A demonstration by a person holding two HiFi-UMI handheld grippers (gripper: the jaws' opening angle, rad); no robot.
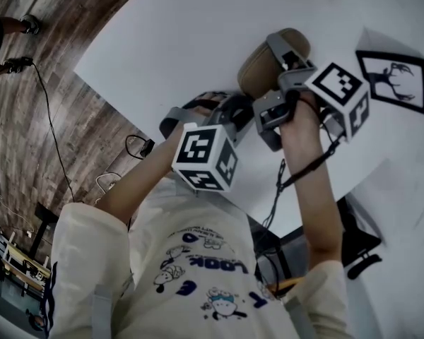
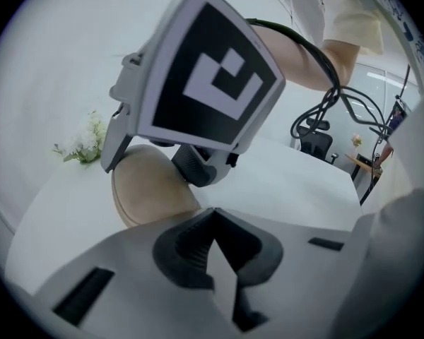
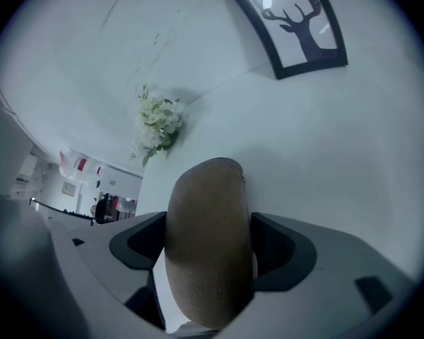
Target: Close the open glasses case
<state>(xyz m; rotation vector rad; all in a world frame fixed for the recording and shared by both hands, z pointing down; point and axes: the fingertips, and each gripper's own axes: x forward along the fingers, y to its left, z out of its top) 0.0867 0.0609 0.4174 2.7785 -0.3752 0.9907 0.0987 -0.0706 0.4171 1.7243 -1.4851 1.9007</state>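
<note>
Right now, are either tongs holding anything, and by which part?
The right tongs grip the tan glasses case across its near end, one jaw on each side. The left tongs are shut, empty.

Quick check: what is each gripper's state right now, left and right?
Left gripper: fingers closed together, holding nothing.
Right gripper: closed on the tan glasses case.

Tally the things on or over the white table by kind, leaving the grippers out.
case: 1
deer picture: 1
flowers: 1
Total: 3
</note>
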